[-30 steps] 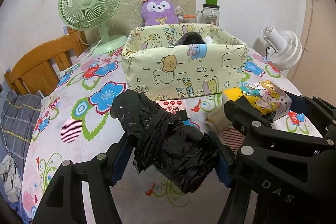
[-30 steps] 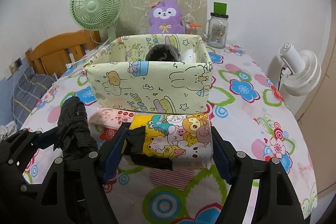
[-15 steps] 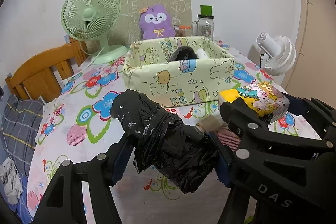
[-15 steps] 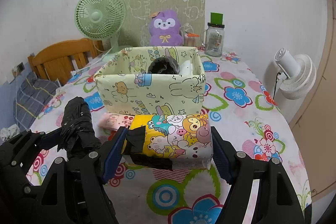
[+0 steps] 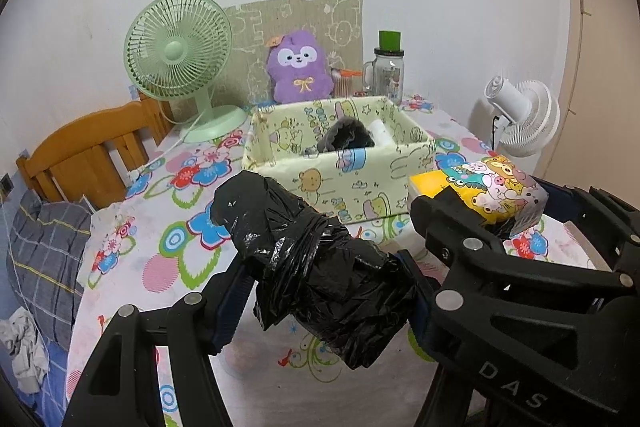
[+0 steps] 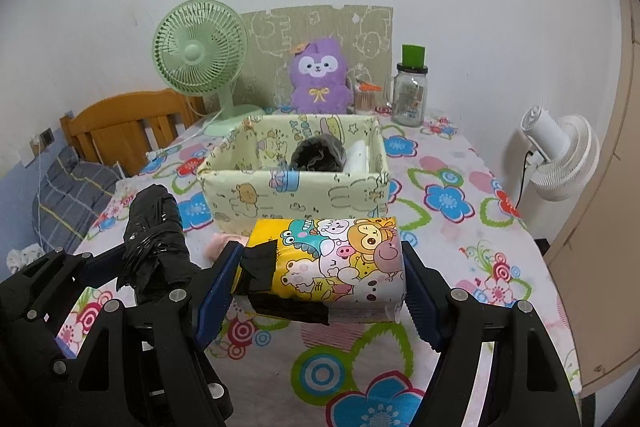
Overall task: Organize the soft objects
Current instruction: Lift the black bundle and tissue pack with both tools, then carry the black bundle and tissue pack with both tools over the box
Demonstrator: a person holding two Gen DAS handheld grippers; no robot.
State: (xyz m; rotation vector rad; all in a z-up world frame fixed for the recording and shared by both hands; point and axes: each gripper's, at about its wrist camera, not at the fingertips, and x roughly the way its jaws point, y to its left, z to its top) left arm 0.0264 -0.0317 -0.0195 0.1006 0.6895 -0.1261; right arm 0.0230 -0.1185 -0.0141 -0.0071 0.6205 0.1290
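Both claws are loaded here. The left claw (image 5: 324, 291) is clamped on a black plastic bundle (image 5: 316, 259), a crumpled bag-wrapped roll with a band cinched around its middle. The blue pads squeeze the lower half from both sides, so the jaws stand about as wide as the bundle, and the top end pokes up and to the left past the fingertips. It hangs in the air above the worktop (image 5: 160, 259).

The right claw (image 6: 320, 283) grips a cartoon tissue pack (image 6: 332, 259), yellow with animal prints and a strip of black tape across its left and bottom edges. The pads press on its two short ends, so this claw is spread fairly wide, the pack filling the whole gap. It's also lifted off the floral cloth, just beside the left claw.

Right ahead of both sits the open fabric box (image 6: 296, 195) with pale yellow cartoon print, resting on the worktop. Inside it there's a dark round thing (image 6: 318, 155) and a white roll (image 6: 358, 157) lying next to each other, can't tell exactly what they are. A pink item (image 6: 224, 241) peeks out on the cloth between the box and the tissue pack

Behind the box: a green fan (image 6: 200, 55), a purple plush (image 6: 318, 77) and a glass jar (image 6: 410, 95)
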